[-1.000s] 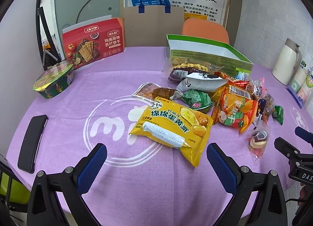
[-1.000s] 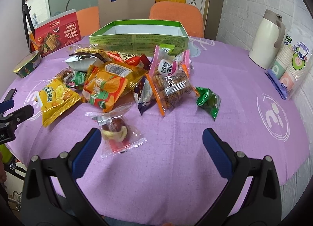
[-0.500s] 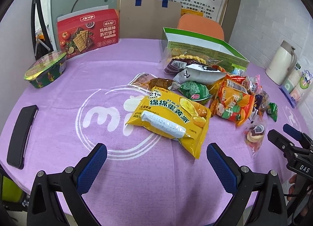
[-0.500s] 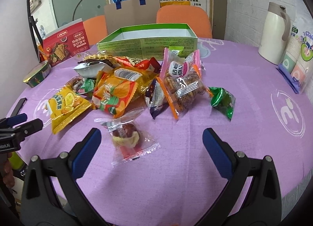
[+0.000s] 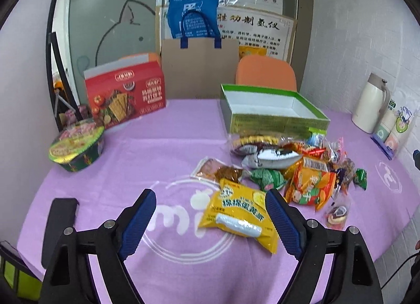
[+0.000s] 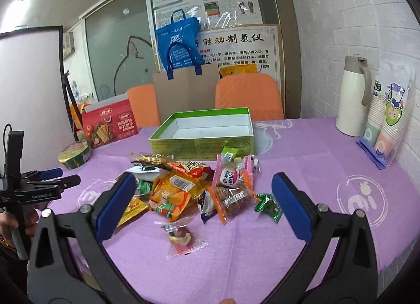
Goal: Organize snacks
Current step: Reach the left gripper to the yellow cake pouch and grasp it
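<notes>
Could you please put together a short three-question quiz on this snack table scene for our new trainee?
1. True or false: the green box already holds some snacks.
2. Which packet lies nearest the left gripper? A) the yellow egg-pie bag B) the small green candy C) the red cracker box
3. Fill in: the white thermos stands beside a pack of paper ____.

Key
1. False: its inside shows bare white, and the snacks lie in a pile on the purple tablecloth in front of it.
2. A
3. cups
</notes>
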`<action>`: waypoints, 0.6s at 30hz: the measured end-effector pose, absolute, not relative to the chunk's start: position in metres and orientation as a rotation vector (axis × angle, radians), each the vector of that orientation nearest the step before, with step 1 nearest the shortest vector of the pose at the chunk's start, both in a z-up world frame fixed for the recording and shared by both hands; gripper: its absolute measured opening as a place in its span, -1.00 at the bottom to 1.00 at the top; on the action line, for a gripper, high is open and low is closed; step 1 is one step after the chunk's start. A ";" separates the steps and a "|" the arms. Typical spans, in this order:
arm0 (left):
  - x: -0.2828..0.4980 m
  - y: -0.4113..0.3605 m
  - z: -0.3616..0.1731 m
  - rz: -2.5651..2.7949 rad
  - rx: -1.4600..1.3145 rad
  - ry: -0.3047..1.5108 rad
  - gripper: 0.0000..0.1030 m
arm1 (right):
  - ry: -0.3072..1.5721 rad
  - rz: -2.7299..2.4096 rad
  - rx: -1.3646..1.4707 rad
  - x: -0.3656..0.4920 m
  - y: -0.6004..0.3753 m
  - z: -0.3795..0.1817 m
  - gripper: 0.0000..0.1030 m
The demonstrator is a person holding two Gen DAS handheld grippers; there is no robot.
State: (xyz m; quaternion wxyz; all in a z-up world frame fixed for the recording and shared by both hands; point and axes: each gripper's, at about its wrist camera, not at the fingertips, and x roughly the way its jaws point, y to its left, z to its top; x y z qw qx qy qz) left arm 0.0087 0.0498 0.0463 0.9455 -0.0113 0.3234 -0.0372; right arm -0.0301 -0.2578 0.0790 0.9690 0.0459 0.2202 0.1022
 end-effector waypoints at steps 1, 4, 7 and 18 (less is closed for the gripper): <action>0.008 0.054 0.047 -0.078 -0.038 0.646 0.70 | 0.453 0.200 0.099 -0.029 -0.258 0.075 1.00; 0.012 0.059 0.027 -0.111 -0.104 0.726 0.70 | 0.547 0.222 0.114 -0.022 -0.253 0.043 1.00; 0.013 0.060 -0.003 -0.157 -0.169 0.835 0.70 | 0.648 0.265 0.128 -0.019 -0.239 0.003 1.00; 0.026 0.049 -0.010 -0.158 -0.094 0.842 0.68 | 0.732 0.321 0.124 0.005 -0.207 -0.036 1.00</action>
